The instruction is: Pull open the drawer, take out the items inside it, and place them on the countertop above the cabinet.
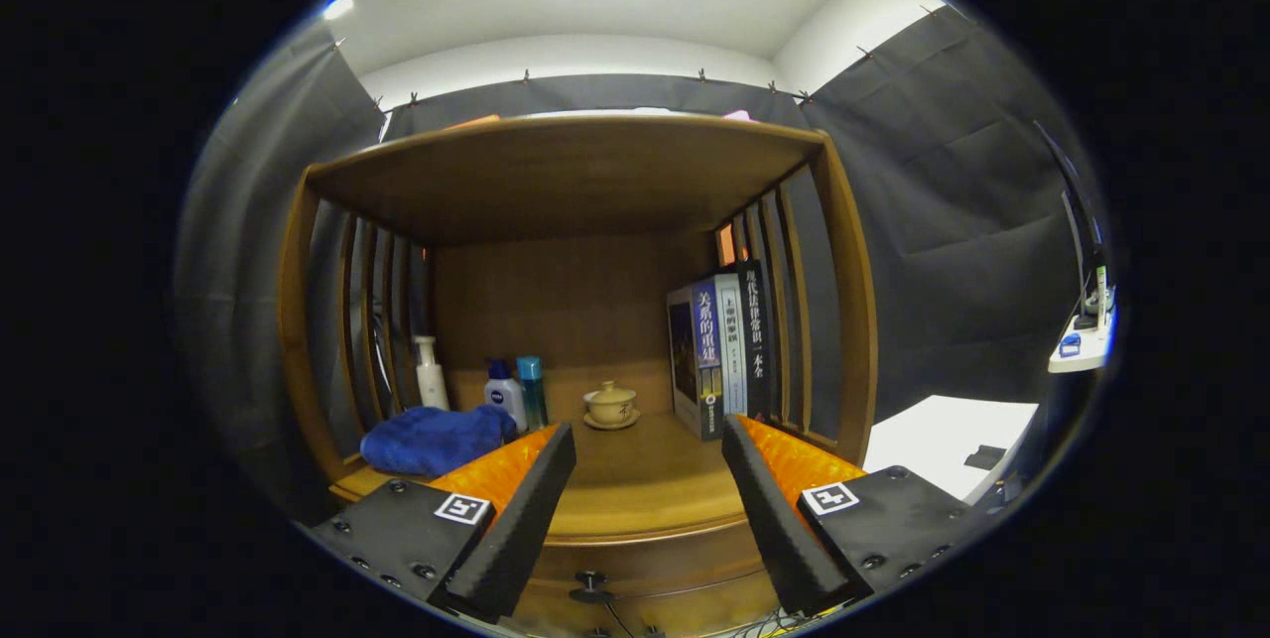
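A wooden cabinet stands ahead with its countertop (645,489) running between my fingers. Below the counter's front edge, the drawer front (655,569) is closed, with a small dark knob (591,581) low between the fingers. My gripper (650,445) is open, its fingers spread wide above the counter's front edge with nothing between them. The drawer's contents are hidden.
On the counter lie a blue cloth (437,440) by the left finger, a white pump bottle (430,375), two small bottles (516,395), a lidded teacup on a saucer (611,407), and upright books (719,350) at the right. A shelf roof and slatted sides enclose the counter. A white table (943,440) stands right.
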A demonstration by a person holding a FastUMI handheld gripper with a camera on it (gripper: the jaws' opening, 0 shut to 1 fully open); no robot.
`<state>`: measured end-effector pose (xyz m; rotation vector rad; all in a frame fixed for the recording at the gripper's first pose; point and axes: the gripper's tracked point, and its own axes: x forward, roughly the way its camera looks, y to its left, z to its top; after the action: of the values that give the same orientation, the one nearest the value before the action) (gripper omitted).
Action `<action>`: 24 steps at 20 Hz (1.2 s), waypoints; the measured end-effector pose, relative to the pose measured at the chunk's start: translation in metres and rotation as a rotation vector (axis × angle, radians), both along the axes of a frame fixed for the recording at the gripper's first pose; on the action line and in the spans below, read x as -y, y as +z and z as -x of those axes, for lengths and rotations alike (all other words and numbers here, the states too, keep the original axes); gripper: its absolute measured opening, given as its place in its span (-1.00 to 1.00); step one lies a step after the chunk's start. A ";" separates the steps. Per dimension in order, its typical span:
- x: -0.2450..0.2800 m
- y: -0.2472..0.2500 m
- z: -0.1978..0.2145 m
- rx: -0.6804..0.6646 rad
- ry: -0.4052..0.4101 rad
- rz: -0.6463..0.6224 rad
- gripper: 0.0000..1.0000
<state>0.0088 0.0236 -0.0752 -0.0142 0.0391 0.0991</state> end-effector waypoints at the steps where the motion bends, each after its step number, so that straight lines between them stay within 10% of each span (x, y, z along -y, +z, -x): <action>1: -0.002 -0.012 -0.001 -0.008 0.008 -0.001 0.97; 17: -0.027 -0.168 -0.001 -0.195 0.092 -0.010 0.97; 24: -0.035 -0.201 0.002 -0.273 0.119 -0.053 0.44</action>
<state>0.0073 0.0583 -0.2764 0.0500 0.3084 0.2204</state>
